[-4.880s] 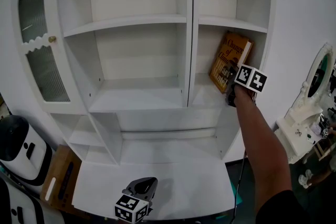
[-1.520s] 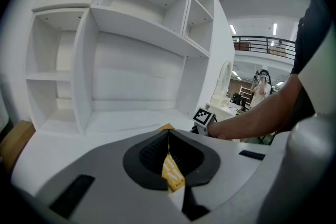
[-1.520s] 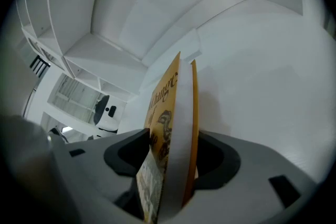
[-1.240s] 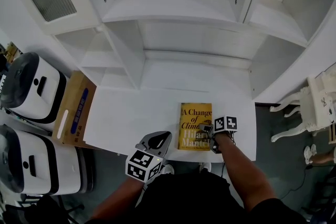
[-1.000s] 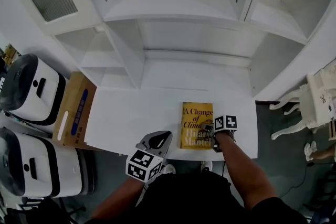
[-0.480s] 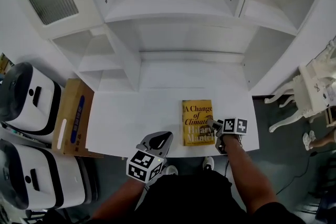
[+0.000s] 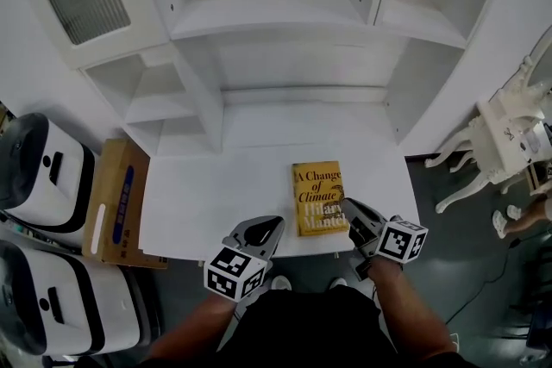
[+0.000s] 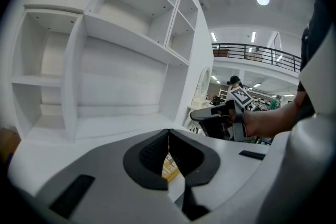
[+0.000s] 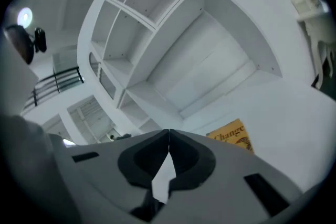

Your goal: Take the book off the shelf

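Book (image 7: 317, 197) lies on desk (image 7: 216, 194); right tongs (image 7: 352, 211), just closed empty, hover beside it; left tongs (image 7: 263, 228) together.

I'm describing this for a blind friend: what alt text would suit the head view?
A yellow book lies flat near the front edge of a white desk below white shelves. The right gripper, jaws just closed on nothing, hangs by the book's near right corner; the left gripper, also shut, hovers to its left.

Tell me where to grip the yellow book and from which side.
Grip the yellow book by its near short edge, coming from the front of the desk. It lies flat, cover up, that edge close to the desk's rim, so a jaw could likely slip under there.
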Tool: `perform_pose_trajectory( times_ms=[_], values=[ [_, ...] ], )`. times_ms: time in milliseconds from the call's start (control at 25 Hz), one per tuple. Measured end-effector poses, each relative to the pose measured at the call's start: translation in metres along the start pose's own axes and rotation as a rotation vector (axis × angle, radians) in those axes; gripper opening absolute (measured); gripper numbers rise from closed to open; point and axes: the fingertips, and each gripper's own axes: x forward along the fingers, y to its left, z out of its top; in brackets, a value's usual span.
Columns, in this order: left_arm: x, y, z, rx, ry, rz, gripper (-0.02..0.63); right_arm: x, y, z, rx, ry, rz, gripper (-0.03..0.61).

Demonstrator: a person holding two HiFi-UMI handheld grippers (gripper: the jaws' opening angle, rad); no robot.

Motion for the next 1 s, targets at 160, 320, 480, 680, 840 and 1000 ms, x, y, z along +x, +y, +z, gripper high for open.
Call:
perform_pose_trajectory(
  times_ms=[160,320,480,680,840,1000],
  values=[
    [-0.003,-0.014,0.009,-0.011,-0.033,0.009,0.011,-0.015,0.026,0.004,0.060,-0.029,0.099,0.029],
    [-0.009,-0.035,0.009,-0.025,-0.046,0.036,0.011,-0.040,0.030,0.001,-0.081,-0.006,0.060,0.029],
    [-0.009,-0.065,0.001,-0.047,-0.042,0.069,0.011,-0.072,0.027,-0.003,-0.185,0.017,0.039,0.029],
    [-0.008,-0.109,0.000,-0.068,-0.054,0.104,0.011,-0.115,0.028,-0.008,-0.201,0.047,0.086,0.028],
    [-0.009,-0.144,-0.006,-0.095,-0.066,0.127,0.011,-0.151,0.033,-0.010,-0.286,0.072,0.115,0.028],
    [-0.008,-0.173,-0.014,-0.125,-0.075,0.157,0.011,-0.181,0.033,-0.018,-0.349,0.110,0.146,0.028]
  ],
)
